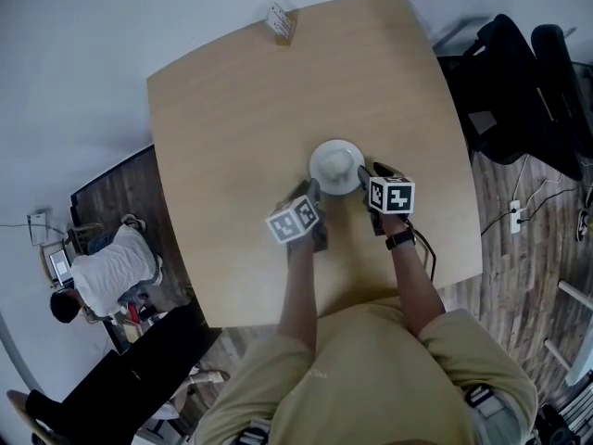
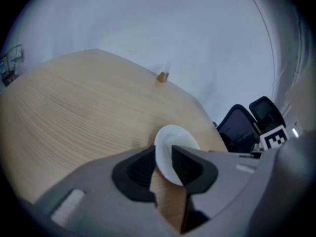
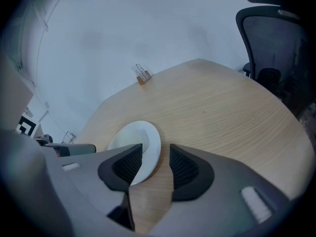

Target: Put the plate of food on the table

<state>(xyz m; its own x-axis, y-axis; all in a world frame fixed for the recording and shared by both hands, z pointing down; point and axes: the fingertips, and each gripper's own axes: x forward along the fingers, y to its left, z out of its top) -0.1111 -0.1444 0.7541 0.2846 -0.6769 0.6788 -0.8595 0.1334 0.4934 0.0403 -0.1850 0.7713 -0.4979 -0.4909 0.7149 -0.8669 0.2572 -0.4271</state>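
A white plate with a pale lump of food rests on the wooden table, just ahead of both grippers. My left gripper reaches the plate's near-left rim. In the left gripper view the rim runs between the two dark pads of my left gripper, which close on it. My right gripper is at the plate's right side. In the right gripper view my right gripper stands open: the plate lies against the left pad, and bare table shows before the right pad.
A small card holder stands at the table's far edge. Black office chairs crowd the right side, with a power strip on the floor. A person sits low at the left, beyond the table.
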